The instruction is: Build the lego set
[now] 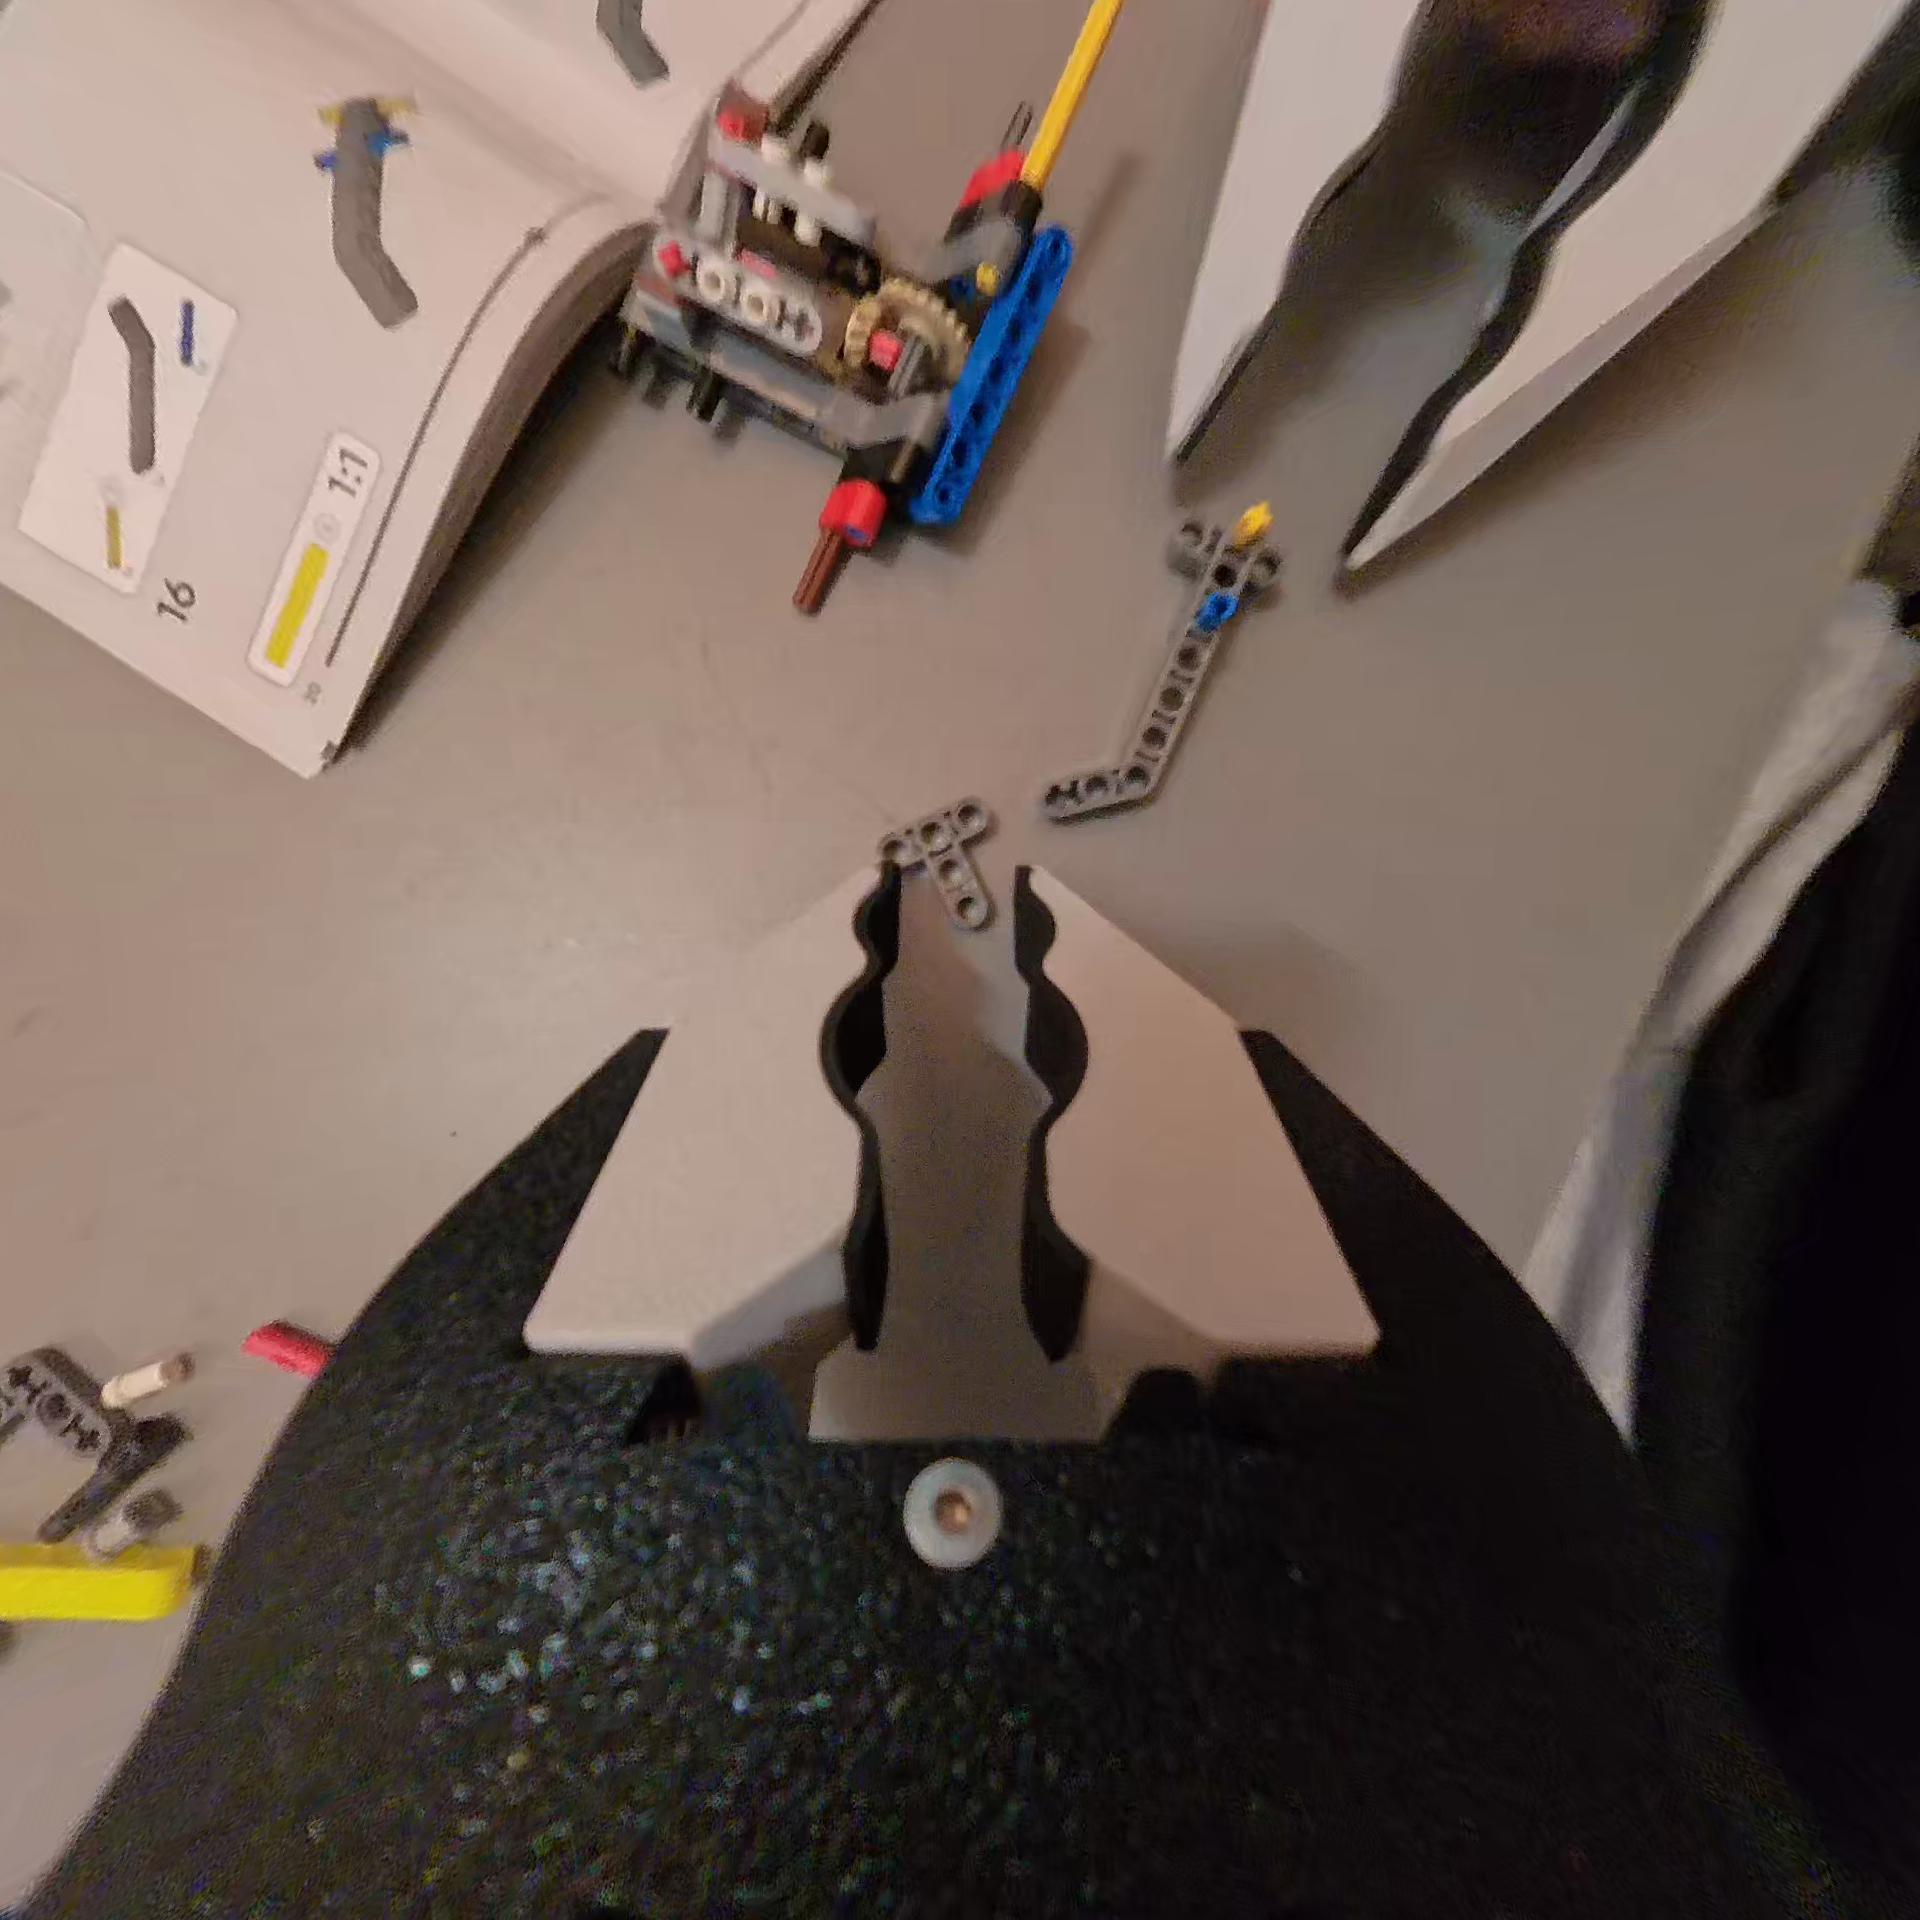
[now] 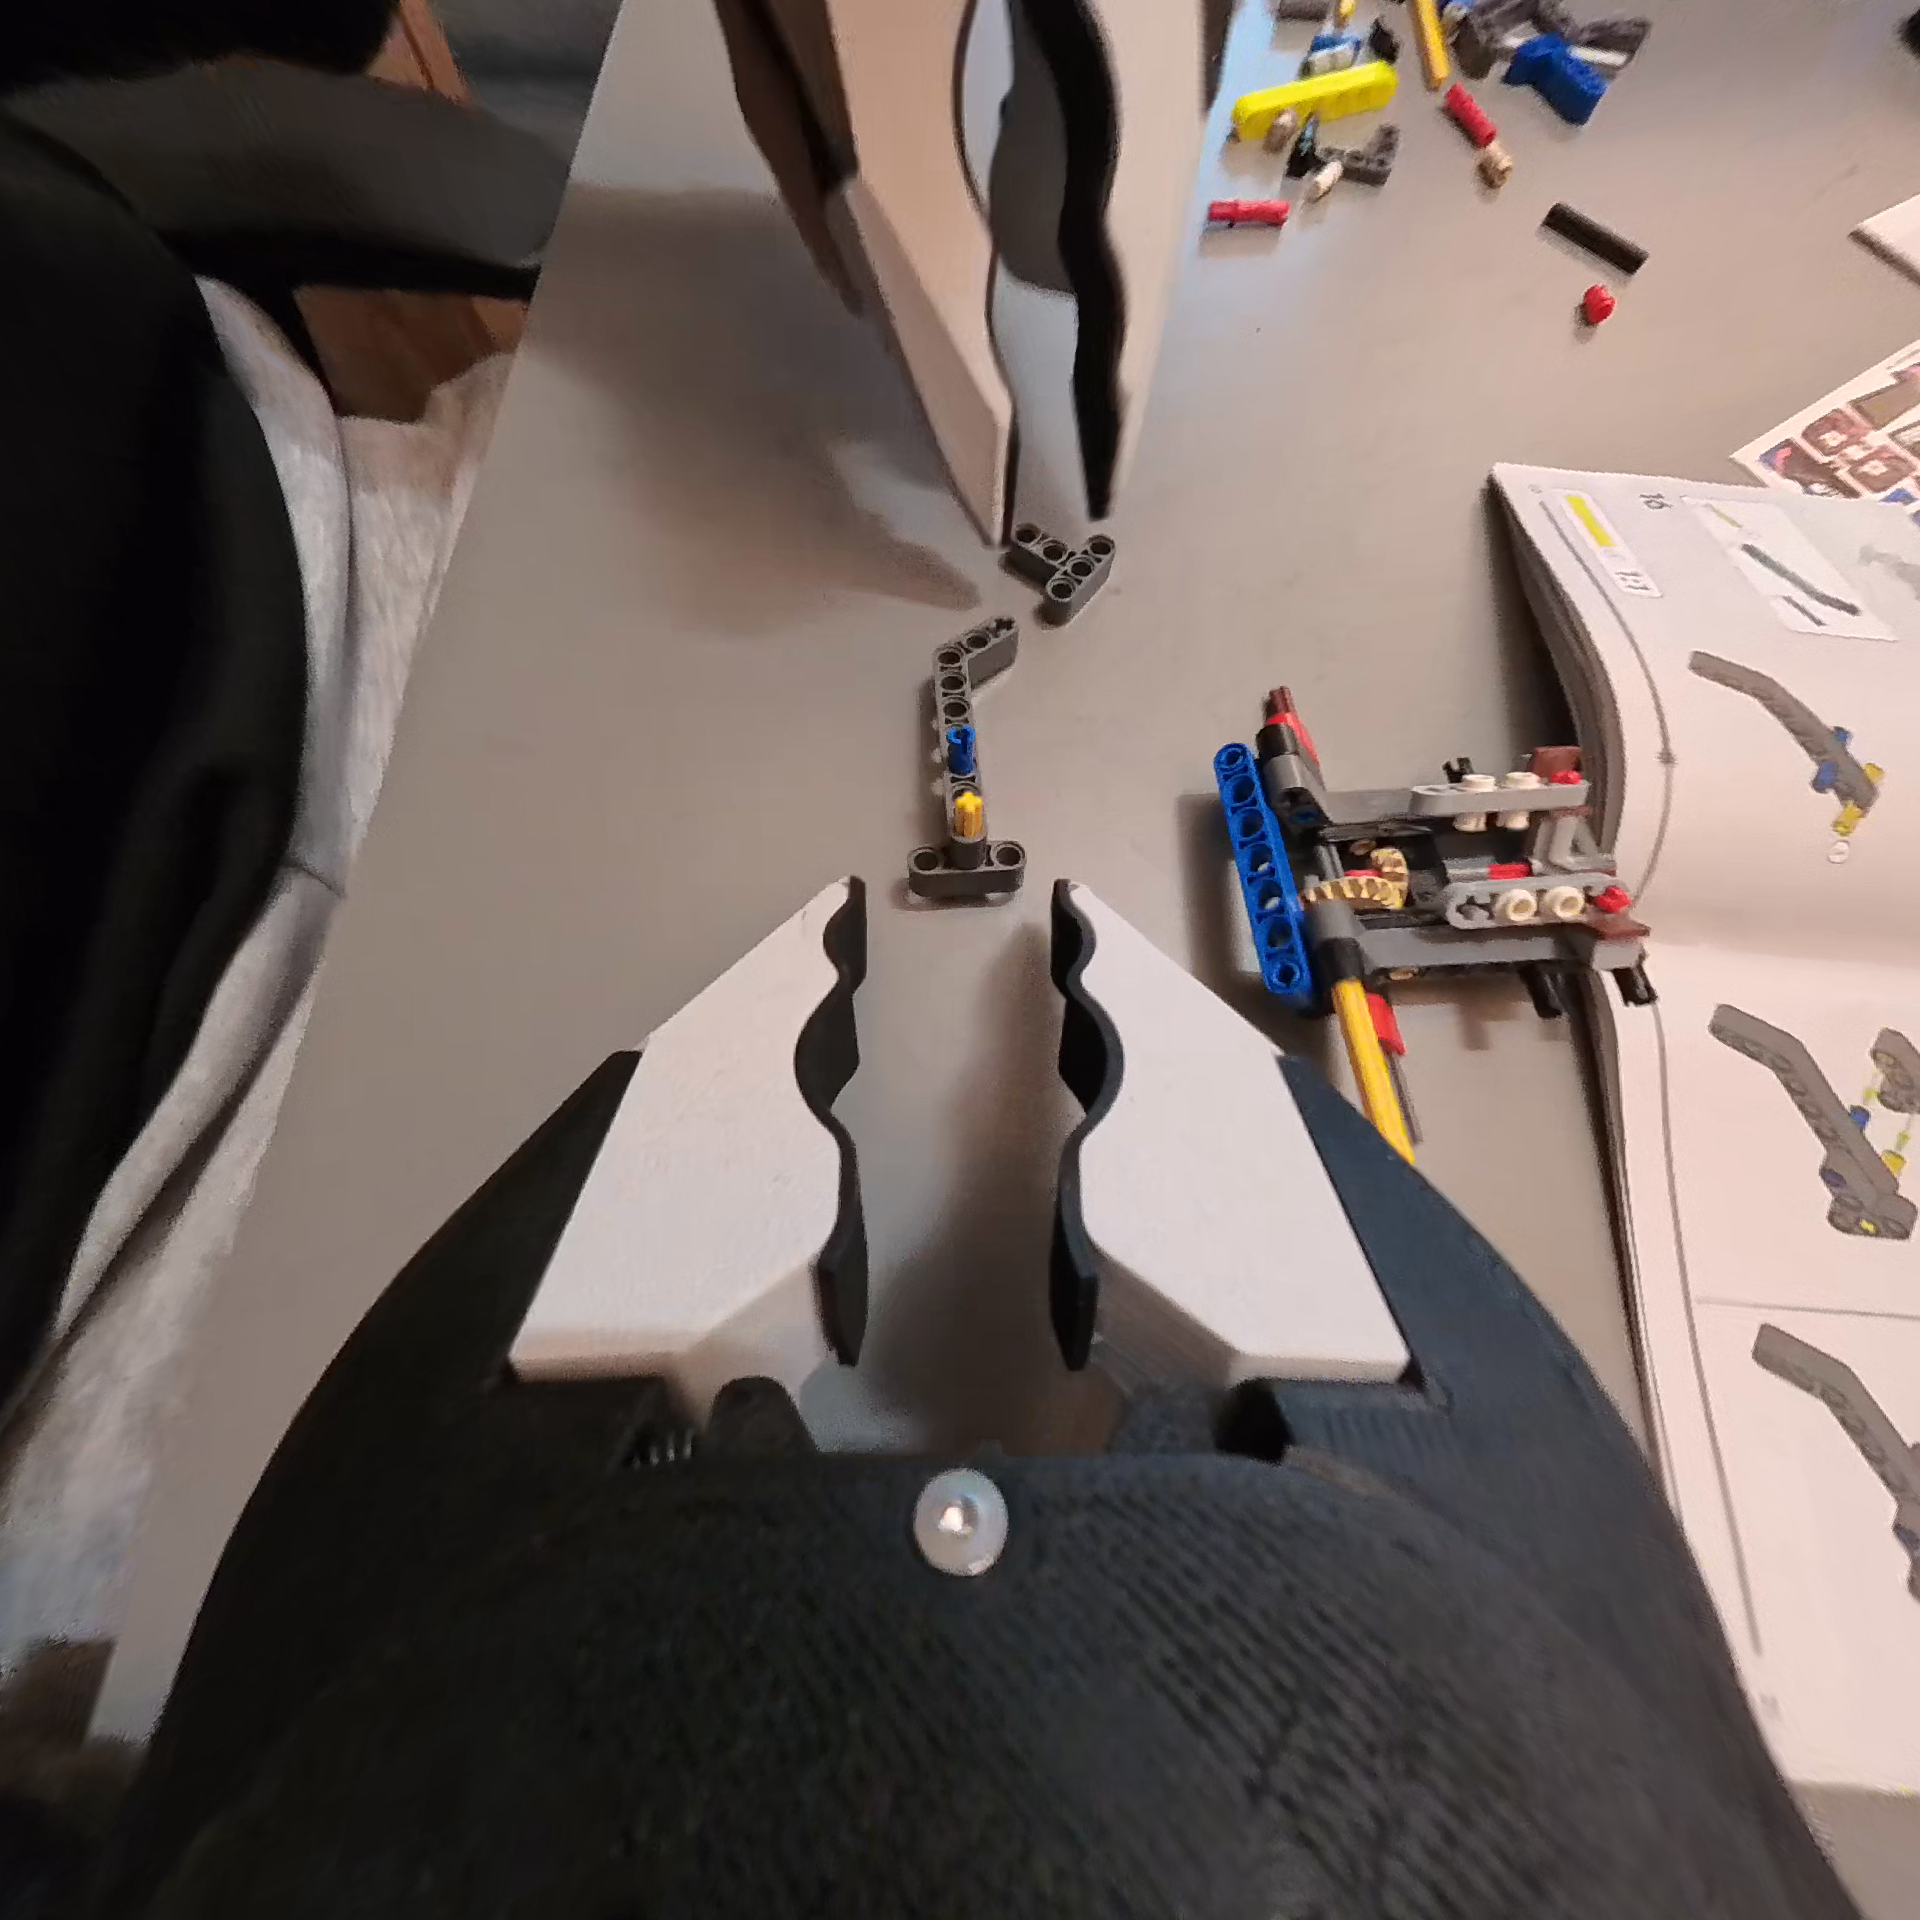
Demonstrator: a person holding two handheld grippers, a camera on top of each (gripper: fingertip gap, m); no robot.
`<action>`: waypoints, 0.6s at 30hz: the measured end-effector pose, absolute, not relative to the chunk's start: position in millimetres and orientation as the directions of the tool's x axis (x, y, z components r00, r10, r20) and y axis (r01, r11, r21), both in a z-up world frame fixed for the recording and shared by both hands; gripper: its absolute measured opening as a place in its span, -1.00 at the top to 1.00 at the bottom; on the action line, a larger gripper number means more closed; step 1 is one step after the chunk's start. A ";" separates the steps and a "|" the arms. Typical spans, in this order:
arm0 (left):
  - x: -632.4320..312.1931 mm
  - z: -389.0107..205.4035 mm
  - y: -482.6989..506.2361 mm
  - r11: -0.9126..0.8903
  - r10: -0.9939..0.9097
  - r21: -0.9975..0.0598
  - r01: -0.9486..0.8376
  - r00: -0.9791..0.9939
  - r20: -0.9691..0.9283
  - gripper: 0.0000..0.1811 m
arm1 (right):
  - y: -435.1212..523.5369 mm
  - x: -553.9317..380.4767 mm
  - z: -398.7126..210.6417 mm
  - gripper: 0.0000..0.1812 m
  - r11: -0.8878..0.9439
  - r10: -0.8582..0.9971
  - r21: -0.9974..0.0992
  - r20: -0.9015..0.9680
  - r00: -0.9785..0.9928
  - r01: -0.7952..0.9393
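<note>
Two grippers, both open wide, holding nothing. Left gripper (image 1: 954,883) right over small grey T piece (image 1: 943,852) on counter (image 1: 520,935), likely to grab. Right gripper (image 2: 958,899) near bent grey beam (image 2: 961,727). Half-built model (image 1: 831,301) beside open booklet (image 1: 260,312), handy for checking steps.

Soft, even indoor light is falling on the grey tabletop (image 1: 623,935), casting faint shadows. Both wide-angle views are bending at the edges. The far hand-held gripper (image 1: 1382,509) and the instruction booklet (image 1: 260,364) are blurring.
</note>
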State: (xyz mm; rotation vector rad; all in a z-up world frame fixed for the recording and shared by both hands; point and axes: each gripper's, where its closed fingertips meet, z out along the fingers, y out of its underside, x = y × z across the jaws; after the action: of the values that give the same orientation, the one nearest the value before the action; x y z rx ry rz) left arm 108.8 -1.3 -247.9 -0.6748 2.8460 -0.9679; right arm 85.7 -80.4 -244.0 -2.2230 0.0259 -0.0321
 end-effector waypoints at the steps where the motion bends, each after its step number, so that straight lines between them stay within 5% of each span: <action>1: 110.6 -253.0 0.9 0.721 -0.437 -0.572 -0.392 -0.897 0.063 0.81 | -82.7 86.2 -241.1 0.65 -0.597 -0.049 -0.802 0.012 0.999 -0.020; 7: 120.3 -257.0 4.0 0.758 -0.430 -0.562 -0.330 -0.901 -0.051 0.95 | -98.9 91.4 -233.6 0.75 -0.593 -0.161 -0.804 0.066 0.985 -0.043; 18: 109.2 -207.1 -43.6 0.672 -0.257 -0.740 0.023 -0.930 -0.263 0.94 | -93.7 96.8 -204.9 0.69 -0.492 -0.224 -0.870 0.088 0.971 -0.034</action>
State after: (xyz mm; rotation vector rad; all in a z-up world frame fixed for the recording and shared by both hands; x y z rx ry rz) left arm 109.2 -43.6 -207.1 -0.1846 2.5417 -1.1327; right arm 96.8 -93.7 -204.9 -2.0774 0.1821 -0.2299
